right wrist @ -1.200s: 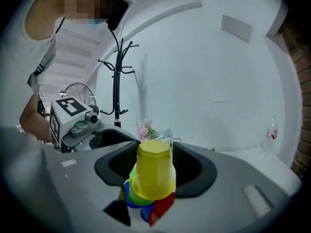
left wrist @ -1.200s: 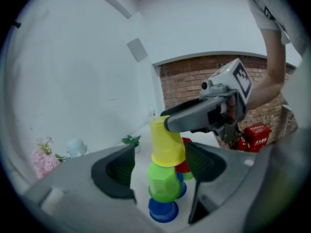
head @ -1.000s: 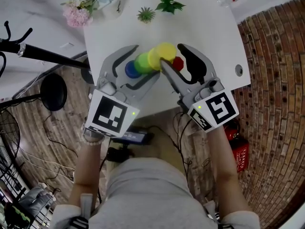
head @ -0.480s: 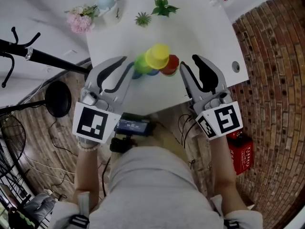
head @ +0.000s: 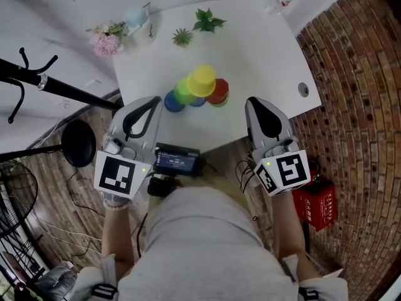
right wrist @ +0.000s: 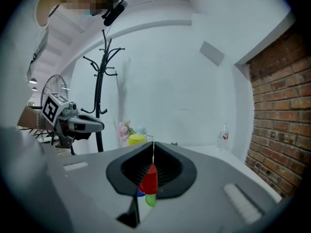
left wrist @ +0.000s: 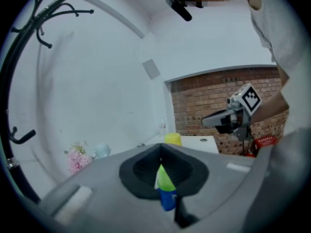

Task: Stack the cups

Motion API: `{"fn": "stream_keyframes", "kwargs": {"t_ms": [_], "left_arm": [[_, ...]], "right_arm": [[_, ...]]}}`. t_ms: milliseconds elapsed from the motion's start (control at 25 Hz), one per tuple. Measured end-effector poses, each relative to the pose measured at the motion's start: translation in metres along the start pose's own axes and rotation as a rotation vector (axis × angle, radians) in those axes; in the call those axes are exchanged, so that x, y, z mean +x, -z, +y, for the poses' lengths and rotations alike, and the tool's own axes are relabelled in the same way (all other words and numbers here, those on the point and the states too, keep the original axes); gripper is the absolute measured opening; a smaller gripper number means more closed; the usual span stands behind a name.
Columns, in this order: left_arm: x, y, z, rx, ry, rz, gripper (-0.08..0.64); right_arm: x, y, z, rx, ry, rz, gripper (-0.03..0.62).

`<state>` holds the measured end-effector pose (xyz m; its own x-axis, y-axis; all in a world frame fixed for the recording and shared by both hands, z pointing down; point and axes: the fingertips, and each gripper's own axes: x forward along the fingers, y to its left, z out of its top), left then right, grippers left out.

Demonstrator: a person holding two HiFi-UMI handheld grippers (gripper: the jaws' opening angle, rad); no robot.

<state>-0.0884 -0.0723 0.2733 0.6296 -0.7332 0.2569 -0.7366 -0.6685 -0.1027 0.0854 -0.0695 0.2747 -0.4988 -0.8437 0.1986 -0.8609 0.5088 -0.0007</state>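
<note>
The cups stand in a pile on the white table (head: 263, 49): a yellow cup (head: 202, 80) on top, with green (head: 182, 92), blue (head: 173, 101) and red (head: 218, 91) cups below it. My left gripper (head: 152, 103) is near the table's front edge, left of the pile and apart from it. My right gripper (head: 255, 104) is to the pile's right, also apart. Both sets of jaws have just been closing and are shut with nothing between them. In the left gripper view the green cup (left wrist: 164, 178) shows through the slit; in the right gripper view the red cup (right wrist: 148, 178) does.
Pink flowers (head: 103, 41), a pale blue pot (head: 135, 17), two small green plants (head: 182, 37) and a bottle (head: 276, 3) line the table's far edge. A black coat stand (head: 56, 83) is on the left. A black device (head: 177, 162) and a red object (head: 313, 203) lie below.
Both grippers have drawn back from the cups toward the person, and their jaws went from wide open to shut. The cup pile stays on the table.
</note>
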Motion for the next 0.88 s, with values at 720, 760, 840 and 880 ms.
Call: {"fn": "stream_keyframes", "kwargs": {"t_ms": [720,760,840,880], "left_arm": [[-0.017,0.020,-0.008,0.008,-0.001,0.061,-0.003],[-0.017,0.020,-0.009,0.008,0.002,0.059,-0.005],[-0.016,0.021,-0.010,0.005,0.007,0.055,-0.004],[-0.015,0.022,-0.010,0.003,0.008,0.054,-0.005]], "right_arm": [[-0.009,0.010,0.016,-0.040,-0.023,0.039,0.003],[-0.008,0.010,0.016,-0.046,-0.023,0.040,0.003],[-0.007,0.011,0.017,-0.051,-0.021,0.042,0.003],[-0.006,0.012,0.017,-0.050,-0.019,0.043,0.003]]}}
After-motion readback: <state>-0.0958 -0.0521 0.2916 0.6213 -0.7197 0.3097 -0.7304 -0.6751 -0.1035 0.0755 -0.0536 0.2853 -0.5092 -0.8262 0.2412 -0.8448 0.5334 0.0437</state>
